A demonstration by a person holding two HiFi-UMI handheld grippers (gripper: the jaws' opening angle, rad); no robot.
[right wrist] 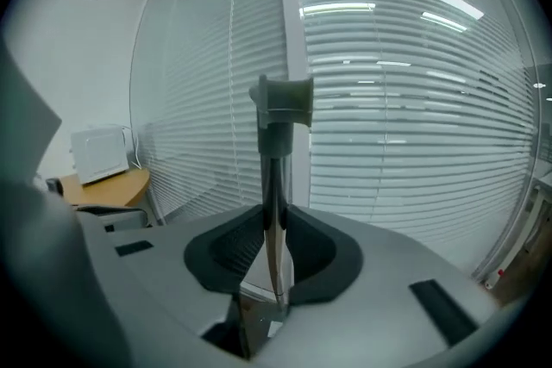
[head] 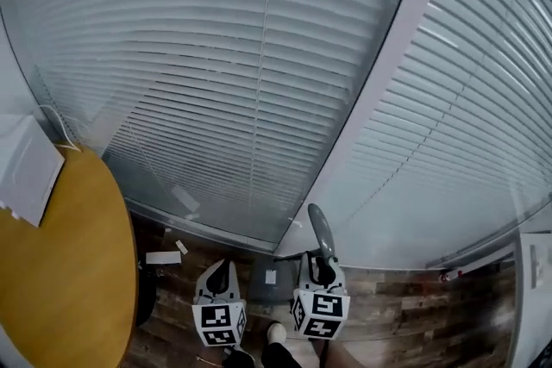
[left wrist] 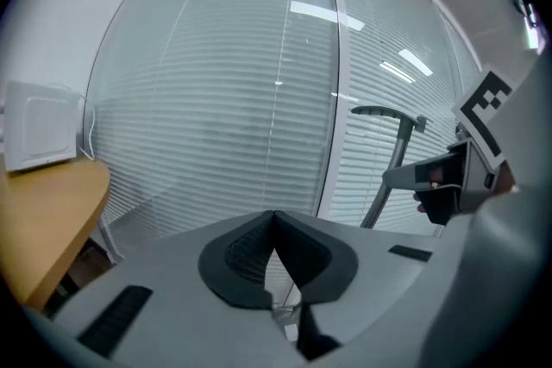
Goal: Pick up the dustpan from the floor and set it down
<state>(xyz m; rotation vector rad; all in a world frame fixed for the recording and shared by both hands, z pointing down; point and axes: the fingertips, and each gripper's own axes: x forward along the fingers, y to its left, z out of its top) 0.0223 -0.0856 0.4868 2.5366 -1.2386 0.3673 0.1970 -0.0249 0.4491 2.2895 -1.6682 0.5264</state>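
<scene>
The dustpan hangs off the floor by its long grey handle (right wrist: 276, 146), which stands upright between the jaws of my right gripper (right wrist: 275, 215), shut on it. In the head view the handle (head: 321, 230) rises above the right gripper (head: 320, 267), and the grey pan (head: 268, 280) hangs low between the two grippers. My left gripper (left wrist: 274, 218) is shut, its pads meeting with nothing visible between them; it hangs beside the pan (head: 219, 270). From the left gripper view the handle (left wrist: 390, 161) shows at the right.
A round yellow table (head: 73, 271) fills the lower left, with a white box (head: 26, 168) on it. Glass walls with blinds (head: 259, 82) stand just ahead. The wooden floor (head: 405, 314) holds paper scraps (head: 164, 257). A shoe (head: 276, 332) shows below.
</scene>
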